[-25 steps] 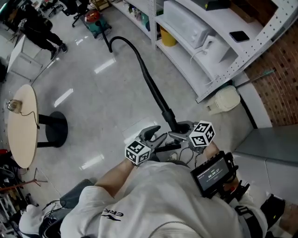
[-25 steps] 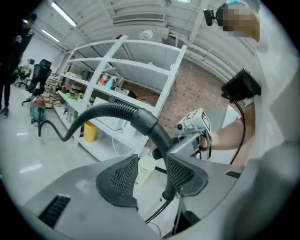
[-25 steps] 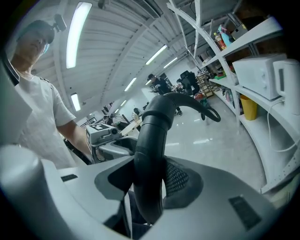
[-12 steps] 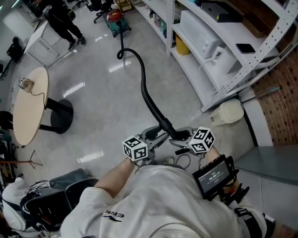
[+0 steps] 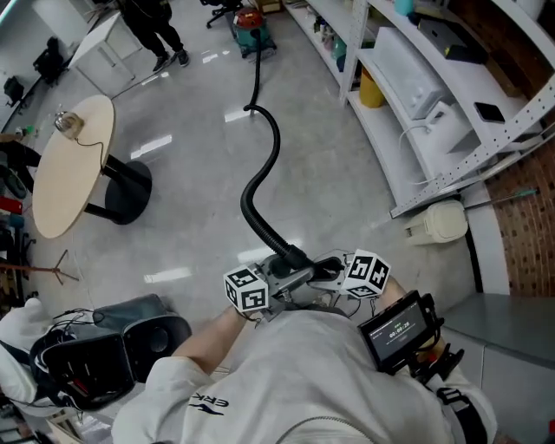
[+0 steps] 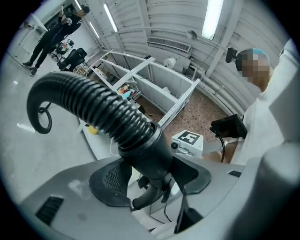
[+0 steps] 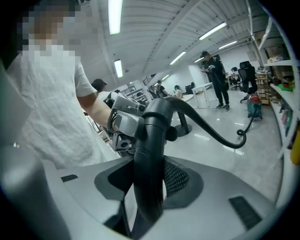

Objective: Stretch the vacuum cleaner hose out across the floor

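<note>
A black ribbed vacuum hose point(image 5: 260, 165) snakes over the grey floor from the vacuum cleaner point(image 5: 251, 19) at the far end to my two grippers near my body. Its smooth end cuff point(image 6: 150, 150) lies between the pads of my left gripper point(image 6: 152, 180). That gripper's jaws are opening, and the pads look slack on the cuff. My right gripper point(image 7: 147, 180) is shut on the hose's curved rigid end tube point(image 7: 147, 154). In the head view the left gripper point(image 5: 289, 275) and the right gripper point(image 5: 325, 270) face each other, close together.
A round wooden table point(image 5: 74, 165) on a black foot stands to the left. White shelving point(image 5: 416, 87) runs along the right, with a cream canister point(image 5: 438, 221) at its foot. Black bags point(image 5: 113, 347) lie at the lower left. A person point(image 5: 156, 26) stands far back.
Both grippers have drawn the hose end back, away from the vacuum cleaner. More of the hose now shows, in an S-curve. The left jaws stand wider round the cuff.
</note>
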`<state>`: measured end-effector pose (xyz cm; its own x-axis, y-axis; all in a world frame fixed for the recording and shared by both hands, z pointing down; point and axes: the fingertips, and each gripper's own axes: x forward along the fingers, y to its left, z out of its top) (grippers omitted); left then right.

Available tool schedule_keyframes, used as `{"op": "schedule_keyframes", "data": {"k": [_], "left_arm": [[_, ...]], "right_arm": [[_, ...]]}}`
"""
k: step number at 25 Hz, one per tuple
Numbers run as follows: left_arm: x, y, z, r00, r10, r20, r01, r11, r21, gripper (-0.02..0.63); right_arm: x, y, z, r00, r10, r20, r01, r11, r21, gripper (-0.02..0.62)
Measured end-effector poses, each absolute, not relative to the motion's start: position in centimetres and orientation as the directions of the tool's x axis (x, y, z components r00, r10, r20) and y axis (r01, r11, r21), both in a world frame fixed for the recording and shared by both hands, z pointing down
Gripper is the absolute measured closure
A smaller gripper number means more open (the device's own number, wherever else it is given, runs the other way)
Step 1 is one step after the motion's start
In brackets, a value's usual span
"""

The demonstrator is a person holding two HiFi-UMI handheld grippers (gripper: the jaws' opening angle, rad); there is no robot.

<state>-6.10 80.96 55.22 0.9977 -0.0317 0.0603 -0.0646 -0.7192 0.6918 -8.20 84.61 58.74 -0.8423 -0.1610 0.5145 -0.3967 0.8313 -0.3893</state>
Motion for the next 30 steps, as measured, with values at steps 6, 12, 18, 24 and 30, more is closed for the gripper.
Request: {"op": "schedule_keyframes", "data": {"k": [6,12,18,24,30], "left_arm": [[-12.7,80.8,55.2,0.99,-0.127,0.057,-0.13,-0.706,0.696,0.373],[-18.5,80.2,55.8,0.959,-0.277,0.056,-0.232,-0.658,0.716,0.373],[-20.2,79.7,56.3,0.903,-0.417,0.1,-0.367,-0.629,0.685,0.373],[-19.9,78.4,55.7,0.856,-0.503,0.119,-0.443,-0.594,0.672,0.373],[-20.2,77.9,56.4,0.823,-0.545,0.161,-0.492,-0.541,0.682,0.373]], "right_arm": [[-16.4,85.3,59.1,-0.856,-0.022,0.516,-0.258,0.883,-0.392,0.43],[-22.2,85.8,59.6,-0.871,0.045,0.49,-0.188,0.89,-0.416,0.43],[-24.2,86.2,60.4,-0.864,0.028,0.503,-0.2,0.897,-0.393,0.43],[-24.0,85.3,59.7,-0.893,-0.075,0.444,-0.28,0.865,-0.416,0.431],[-23.9,84.5,60.1,-0.885,-0.123,0.448,-0.327,0.851,-0.411,0.431]]}}
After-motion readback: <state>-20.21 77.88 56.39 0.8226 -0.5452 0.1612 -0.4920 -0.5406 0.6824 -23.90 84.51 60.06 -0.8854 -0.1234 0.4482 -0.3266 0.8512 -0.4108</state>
